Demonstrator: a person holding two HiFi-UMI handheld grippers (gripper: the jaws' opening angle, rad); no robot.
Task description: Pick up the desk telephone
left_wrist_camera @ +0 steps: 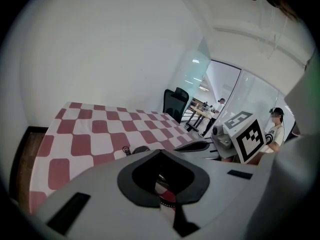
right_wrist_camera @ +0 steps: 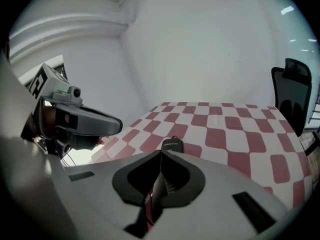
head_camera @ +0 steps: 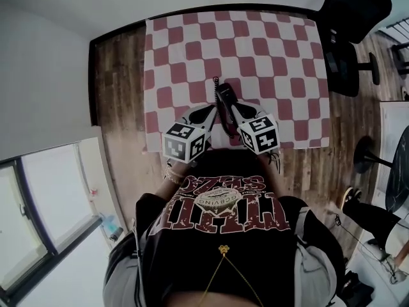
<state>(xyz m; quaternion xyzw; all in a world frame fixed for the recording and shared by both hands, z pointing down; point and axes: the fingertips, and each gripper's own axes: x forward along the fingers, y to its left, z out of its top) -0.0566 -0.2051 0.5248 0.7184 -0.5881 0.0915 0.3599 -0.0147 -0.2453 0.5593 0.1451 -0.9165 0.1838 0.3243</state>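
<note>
Table [head_camera: 268, 50] carries one desk telephone [head_camera: 225, 94] near its front edge, open room beyond. Flanking it, left tongs [left_wrist_camera: 160, 153] and right tongs [right_wrist_camera: 161, 154] are each pressed together.

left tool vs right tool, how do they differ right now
The left tool sits left of the telephone, the right tool on its right. The left tool's view catches the coiled cord past its tips; the right tool's shows the telephone's black body. Both are shut with nothing gripped.
</note>
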